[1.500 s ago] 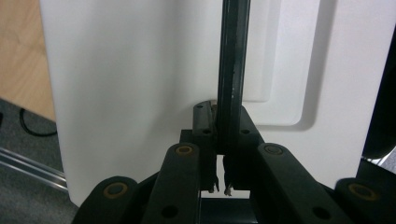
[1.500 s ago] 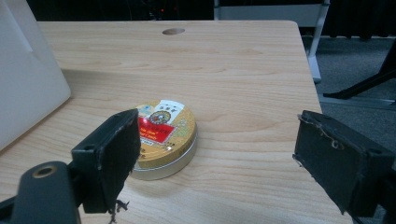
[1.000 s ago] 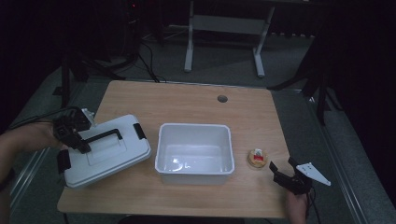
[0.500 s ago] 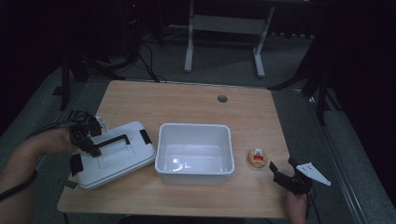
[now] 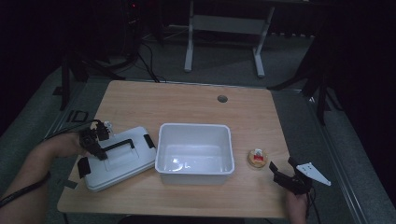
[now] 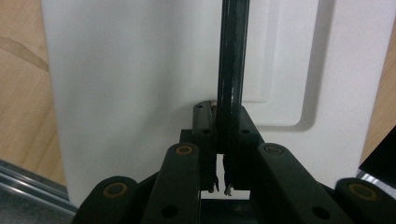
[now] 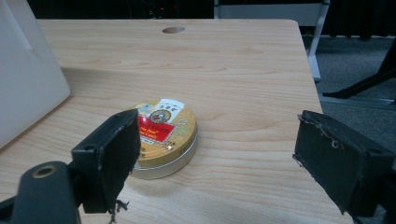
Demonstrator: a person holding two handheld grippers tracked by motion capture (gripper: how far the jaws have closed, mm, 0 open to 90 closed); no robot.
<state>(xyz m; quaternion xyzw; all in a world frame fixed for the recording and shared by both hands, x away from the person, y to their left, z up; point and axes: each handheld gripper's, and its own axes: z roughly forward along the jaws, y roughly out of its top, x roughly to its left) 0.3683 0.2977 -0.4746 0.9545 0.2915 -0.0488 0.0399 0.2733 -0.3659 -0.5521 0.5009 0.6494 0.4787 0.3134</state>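
A white lid (image 5: 119, 158) with a black handle (image 5: 116, 144) lies flat on the table, left of the white bin (image 5: 195, 151). My left gripper (image 5: 97, 148) is shut on that handle near its left end. In the left gripper view the black handle bar (image 6: 232, 70) runs up between the closed jaws, over the white lid (image 6: 140, 84). My right gripper (image 5: 286, 172) stands open near the table's front right corner. A small round gold tin (image 7: 161, 137) with a red label rests on the wood just ahead of its spread jaws, also in the high view as the tin (image 5: 257, 158).
The wooden table (image 5: 187, 102) has a round cable hole (image 5: 222, 99) at the back. The white bin is empty and stands mid-table; its wall (image 7: 23, 79) shows at the left of the right gripper view. A metal stand (image 5: 224, 28) is on the floor behind.
The left gripper has come down and rightward with the lid, which now lies flat on the table close to the bin. The right gripper has stayed put.
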